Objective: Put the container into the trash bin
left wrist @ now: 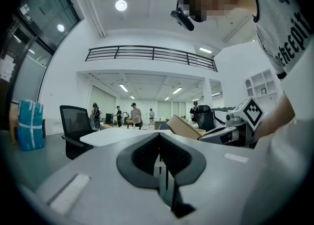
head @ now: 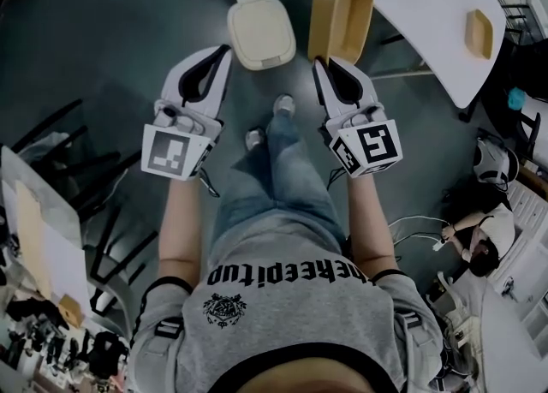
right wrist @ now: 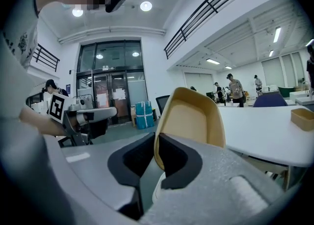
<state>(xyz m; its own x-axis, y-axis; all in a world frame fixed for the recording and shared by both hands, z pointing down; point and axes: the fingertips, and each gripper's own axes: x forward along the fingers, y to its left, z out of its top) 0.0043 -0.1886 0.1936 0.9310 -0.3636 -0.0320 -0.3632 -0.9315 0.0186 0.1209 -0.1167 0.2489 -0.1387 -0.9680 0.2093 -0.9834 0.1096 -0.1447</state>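
In the head view a tan, open-topped container (head: 341, 19) hangs on its side above the floor, and my right gripper (head: 318, 63) is shut on its rim. The right gripper view has that rim pinched between the dark pads of my right gripper (right wrist: 157, 139), with the container (right wrist: 194, 116) rising beyond them. A cream trash bin (head: 261, 32) with its lid closed stands on the floor just left of the container. My left gripper (head: 226, 51) is shut and empty beside the bin's left edge; its jaws (left wrist: 159, 136) meet with nothing between them. The left gripper view also catches the container (left wrist: 184, 127).
A white table (head: 428, 14) runs along the upper right with a second small tan container (head: 478, 33) on it. Dark chairs (head: 51, 139) stand at the left. A seated person (head: 479, 246) is at the lower right. The holder's shoes (head: 282, 107) are just below the bin.
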